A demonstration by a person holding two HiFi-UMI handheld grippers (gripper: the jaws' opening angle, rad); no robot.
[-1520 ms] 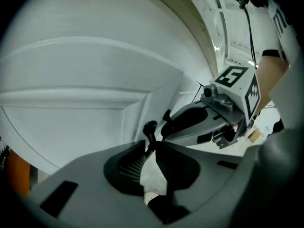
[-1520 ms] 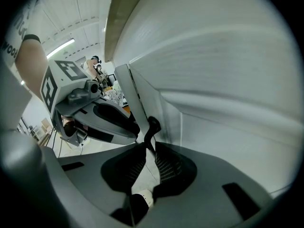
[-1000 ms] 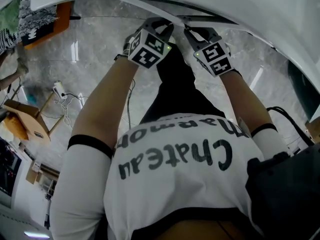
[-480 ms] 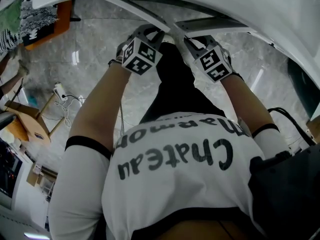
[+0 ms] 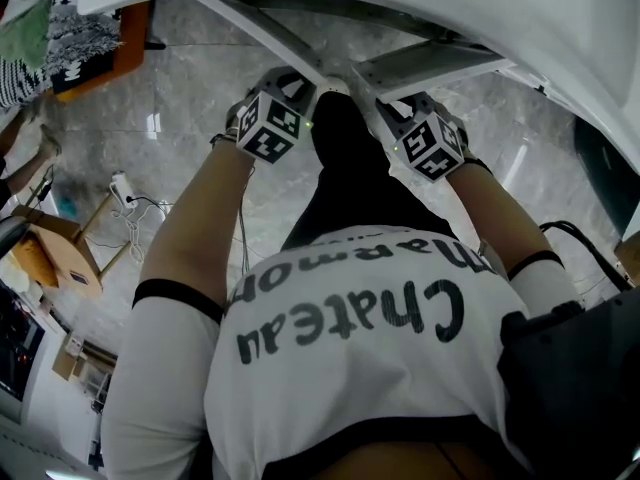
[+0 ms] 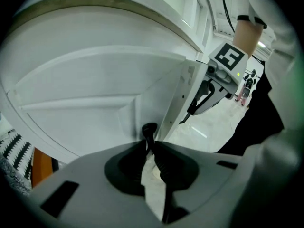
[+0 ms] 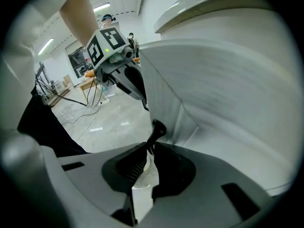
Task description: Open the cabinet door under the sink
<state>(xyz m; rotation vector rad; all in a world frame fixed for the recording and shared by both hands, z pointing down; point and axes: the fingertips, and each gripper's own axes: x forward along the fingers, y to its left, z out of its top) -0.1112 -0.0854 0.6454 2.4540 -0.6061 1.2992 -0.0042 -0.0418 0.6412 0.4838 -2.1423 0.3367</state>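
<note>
Under the white sink (image 5: 560, 28) two white cabinet doors stand partly open. The left door (image 5: 262, 30) (image 6: 95, 103) has a small black knob (image 6: 149, 128), and my left gripper (image 5: 300, 86) (image 6: 151, 144) is shut on it. The right door (image 5: 428, 63) (image 7: 228, 103) has a matching knob (image 7: 158, 126), gripped by my shut right gripper (image 5: 385, 103) (image 7: 151, 146). Each gripper view also shows the other gripper: the right gripper's marker cube (image 6: 230, 58) and the left gripper's marker cube (image 7: 107, 44). The cabinet's inside is hidden from the head view.
The person's white shirt and black trousers fill the middle of the head view. On the grey marble floor (image 5: 200, 78) lie a power strip with cables (image 5: 120, 183), and wooden furniture (image 5: 50, 253) stands at the left. A dark object (image 5: 605, 173) sits at the right.
Both grippers have pulled back toward the person and moved apart, each still on its knob. The two doors have swung wider open.
</note>
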